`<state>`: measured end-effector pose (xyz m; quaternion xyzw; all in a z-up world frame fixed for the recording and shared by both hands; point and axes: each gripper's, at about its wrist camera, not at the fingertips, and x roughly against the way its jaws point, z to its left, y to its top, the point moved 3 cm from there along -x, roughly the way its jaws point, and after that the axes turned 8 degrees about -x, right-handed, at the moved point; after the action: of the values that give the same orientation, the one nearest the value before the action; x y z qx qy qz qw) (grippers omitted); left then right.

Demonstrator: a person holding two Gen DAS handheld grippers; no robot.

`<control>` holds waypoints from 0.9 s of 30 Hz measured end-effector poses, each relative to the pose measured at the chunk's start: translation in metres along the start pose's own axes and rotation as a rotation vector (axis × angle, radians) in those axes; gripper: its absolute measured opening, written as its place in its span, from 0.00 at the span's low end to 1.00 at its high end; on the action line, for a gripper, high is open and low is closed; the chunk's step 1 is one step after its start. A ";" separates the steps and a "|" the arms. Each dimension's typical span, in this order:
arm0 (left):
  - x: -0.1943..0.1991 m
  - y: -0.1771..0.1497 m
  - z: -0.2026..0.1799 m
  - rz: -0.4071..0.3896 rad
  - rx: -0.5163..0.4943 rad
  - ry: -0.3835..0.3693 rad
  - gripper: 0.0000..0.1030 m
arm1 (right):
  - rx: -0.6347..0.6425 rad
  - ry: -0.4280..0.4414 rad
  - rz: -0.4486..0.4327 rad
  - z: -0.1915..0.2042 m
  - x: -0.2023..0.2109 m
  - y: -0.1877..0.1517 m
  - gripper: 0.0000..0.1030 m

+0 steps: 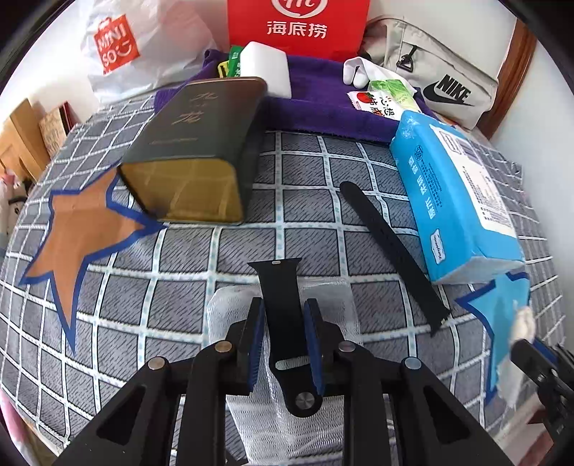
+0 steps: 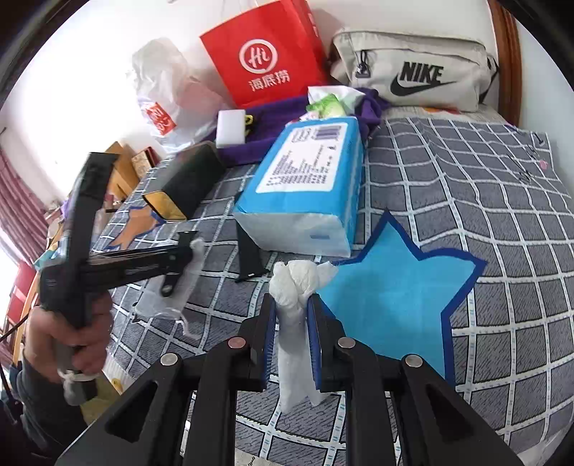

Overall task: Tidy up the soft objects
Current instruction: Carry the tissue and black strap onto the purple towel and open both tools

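My left gripper [image 1: 283, 304] is shut on a short black watch strap [image 1: 278, 286] with a metal stud, held above a piece of white gauze mesh [image 1: 229, 304]. The same gripper shows in the right wrist view [image 2: 186, 247], with strap and mesh hanging from it. My right gripper [image 2: 292, 301] is shut on a wad of white tissue [image 2: 297, 283], beside the blue star [image 2: 391, 297]. A second, longer black strap [image 1: 391, 251] lies on the checked sheet next to a blue tissue pack [image 1: 459, 200]. An orange star [image 1: 82, 229] lies at the left.
A dark tin box [image 1: 193, 150] lies on its side by the orange star. At the back are a purple towel [image 1: 315, 107], a white sponge [image 1: 265, 68], a red paper bag [image 1: 297, 25], a Miniso plastic bag [image 1: 118, 46] and a grey Nike bag [image 2: 412, 71].
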<state>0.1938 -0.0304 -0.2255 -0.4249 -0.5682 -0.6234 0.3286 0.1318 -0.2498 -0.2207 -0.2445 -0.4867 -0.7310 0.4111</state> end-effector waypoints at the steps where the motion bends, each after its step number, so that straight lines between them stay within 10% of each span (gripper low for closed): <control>1: -0.001 -0.001 0.001 -0.004 -0.003 -0.007 0.23 | -0.008 0.001 0.003 0.000 -0.001 -0.001 0.17; 27: 0.056 -0.009 0.041 -0.153 0.060 -0.115 0.18 | -0.006 -0.051 -0.015 0.029 0.010 -0.002 0.17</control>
<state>0.1680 0.0160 -0.1789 -0.4053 -0.6353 -0.6040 0.2594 0.1231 -0.2269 -0.2028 -0.2608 -0.4966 -0.7290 0.3925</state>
